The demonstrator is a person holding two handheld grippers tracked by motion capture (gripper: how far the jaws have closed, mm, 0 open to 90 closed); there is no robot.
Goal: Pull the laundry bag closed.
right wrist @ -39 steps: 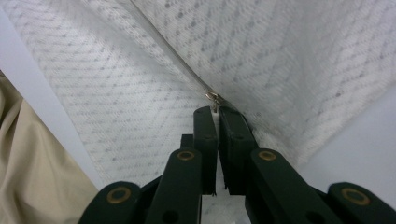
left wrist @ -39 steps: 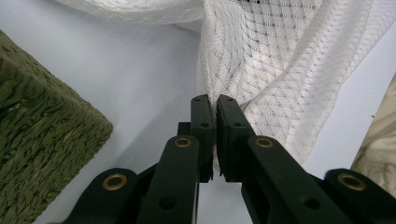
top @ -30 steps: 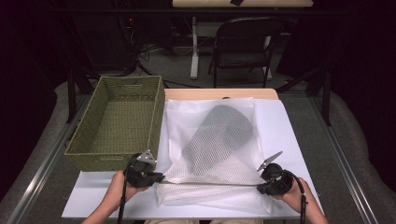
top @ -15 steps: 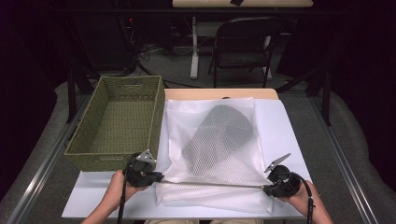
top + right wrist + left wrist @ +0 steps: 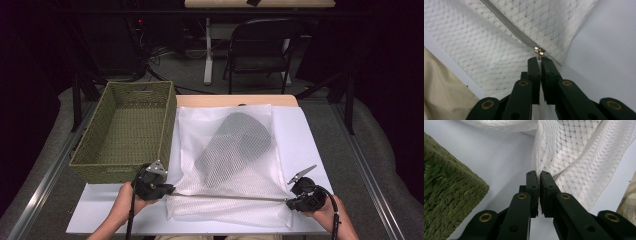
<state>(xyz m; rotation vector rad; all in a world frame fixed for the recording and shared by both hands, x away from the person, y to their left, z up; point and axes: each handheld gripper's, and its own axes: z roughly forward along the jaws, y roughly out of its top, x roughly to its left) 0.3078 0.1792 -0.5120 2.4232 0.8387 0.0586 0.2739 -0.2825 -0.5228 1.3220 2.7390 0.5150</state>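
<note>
**Claws clamped on both ends of the bag's zipper line**

Left claw [image 5: 539, 176] has its two black jaws pressed together on a fold of the white mesh laundry bag [image 5: 225, 165] at the bag's near left corner; the cloth rises out of the pinch in the left gripper view. Right claw [image 5: 539, 61] is closed on the white pull tab of the zipper slider [image 5: 539, 51], which sits at the end of the grey zipper [image 5: 509, 25] near the bag's right corner.

Seen from above, the left claw [image 5: 167, 190] points right and the right claw [image 5: 290, 202] points left, so they face each other along the near edge. The zipper [image 5: 230, 197] runs taut and straight between them. Both forearms come in from the bottom, the left hand [image 5: 127, 197] wrapped around its gripper body just in front of the green woven basket [image 5: 125, 132], the right hand [image 5: 327, 212] low at the near right of the white surface [image 5: 300, 135].

The bag lies flat on the surface beside the basket, with a dark grey item [image 5: 235, 142] showing through its mesh.
</note>
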